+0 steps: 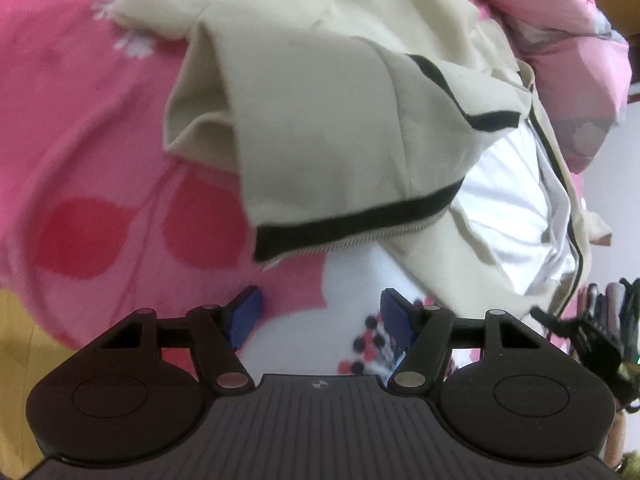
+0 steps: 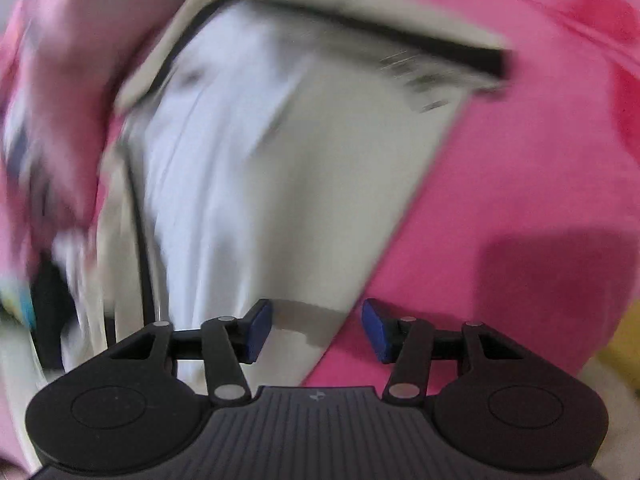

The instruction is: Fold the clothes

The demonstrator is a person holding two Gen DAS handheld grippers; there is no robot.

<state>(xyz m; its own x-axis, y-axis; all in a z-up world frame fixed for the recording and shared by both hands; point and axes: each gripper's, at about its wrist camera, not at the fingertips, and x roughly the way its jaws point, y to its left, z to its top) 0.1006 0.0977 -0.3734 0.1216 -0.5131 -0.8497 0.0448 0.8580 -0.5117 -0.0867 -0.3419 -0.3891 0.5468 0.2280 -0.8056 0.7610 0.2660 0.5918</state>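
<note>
Below, a cream jacket [image 1: 320, 128] with black trim and a white lining lies partly folded on a pink patterned bedspread [image 1: 80, 140]. Left tool [image 1: 320, 316]: released, nothing between its blue pads, just short of the zipper hem. Right tool [image 2: 318, 330]: released, empty, over the jacket's lower edge; that view is blurred.

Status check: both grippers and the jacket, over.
Left gripper open, empty. Right gripper open, empty; view blurred. Cream jacket partly folded on pink bedsheet, lining showing. Nothing in the way.
</note>
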